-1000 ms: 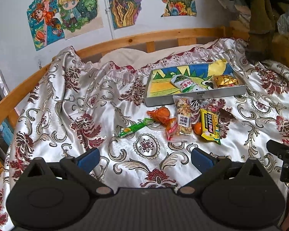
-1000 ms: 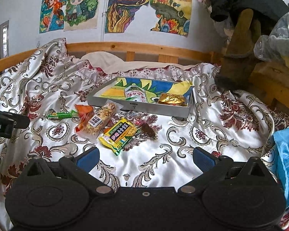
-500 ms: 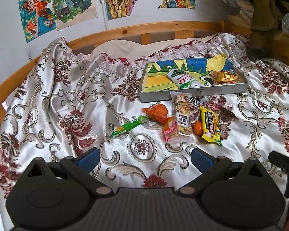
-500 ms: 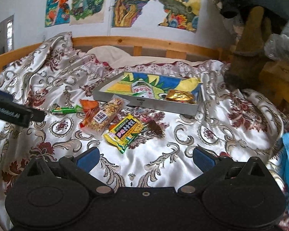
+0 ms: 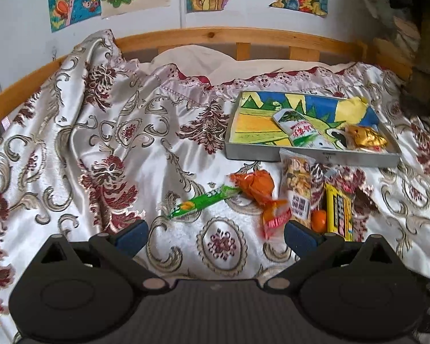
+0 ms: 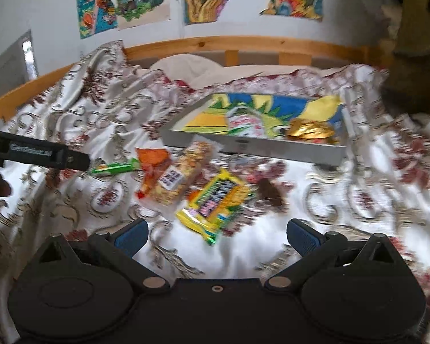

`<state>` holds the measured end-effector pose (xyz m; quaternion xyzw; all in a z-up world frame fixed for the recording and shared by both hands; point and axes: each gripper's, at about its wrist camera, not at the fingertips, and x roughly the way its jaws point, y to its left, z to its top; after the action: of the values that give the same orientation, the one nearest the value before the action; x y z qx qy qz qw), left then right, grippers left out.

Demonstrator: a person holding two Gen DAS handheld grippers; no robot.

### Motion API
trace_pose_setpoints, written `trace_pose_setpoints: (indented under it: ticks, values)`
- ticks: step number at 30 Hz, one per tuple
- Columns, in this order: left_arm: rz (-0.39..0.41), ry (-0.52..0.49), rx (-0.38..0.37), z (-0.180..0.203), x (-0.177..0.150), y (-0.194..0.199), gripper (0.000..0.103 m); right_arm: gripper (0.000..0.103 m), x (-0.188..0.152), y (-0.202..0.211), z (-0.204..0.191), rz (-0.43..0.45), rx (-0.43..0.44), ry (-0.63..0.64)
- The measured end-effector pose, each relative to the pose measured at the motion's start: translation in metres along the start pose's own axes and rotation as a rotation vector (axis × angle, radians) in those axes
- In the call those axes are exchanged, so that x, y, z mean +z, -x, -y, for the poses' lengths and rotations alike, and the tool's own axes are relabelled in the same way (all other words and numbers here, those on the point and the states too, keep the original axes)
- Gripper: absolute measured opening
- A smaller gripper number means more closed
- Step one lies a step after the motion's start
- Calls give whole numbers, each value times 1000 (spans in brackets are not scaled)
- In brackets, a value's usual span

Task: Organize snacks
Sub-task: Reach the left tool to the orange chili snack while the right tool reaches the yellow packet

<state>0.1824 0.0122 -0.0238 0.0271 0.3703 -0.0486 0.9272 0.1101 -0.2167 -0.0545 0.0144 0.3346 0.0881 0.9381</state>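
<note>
Left gripper [image 5: 215, 233]: jaws wide apart, empty.
Right gripper [image 6: 216, 236]: jaws wide apart, empty.
Tray [image 5: 309, 156]: right of centre.
Green stick packet [image 5: 205, 205]: centre, on bed.

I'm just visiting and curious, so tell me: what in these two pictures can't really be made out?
- Right view: motion blur smears the print on the yellow packet and the nut bag.
- Left view: the small orange ball is partly hidden between the nut bag and the yellow packet, so I cannot say what it is.
- Left view: the right tongs are cut off by the right edge.
- Both views: the writing on the white-green packet in the tray is too small to read.
</note>
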Motion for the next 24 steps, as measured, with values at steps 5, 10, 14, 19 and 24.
trace_pose_setpoints:
  ticks: [5,10,14,19,24]
  values:
    - [0,53,-57,-5,12,-20,103,102,5,-27,-2,-20,47,-16]
    - [-5,95,-128,-5,20,-47,103,102,8,-47,-2,-18,46,-47]
    - [0,94,-154,2,21,-70,103,97,5,-61,2,-42,48,-124]
    - [-33,53,-169,11,21,-96,102,95,4,-72,4,-49,41,-149]
    - [-82,117,-231,7,26,-112,92,93,4,-84,7,-50,42,-184]
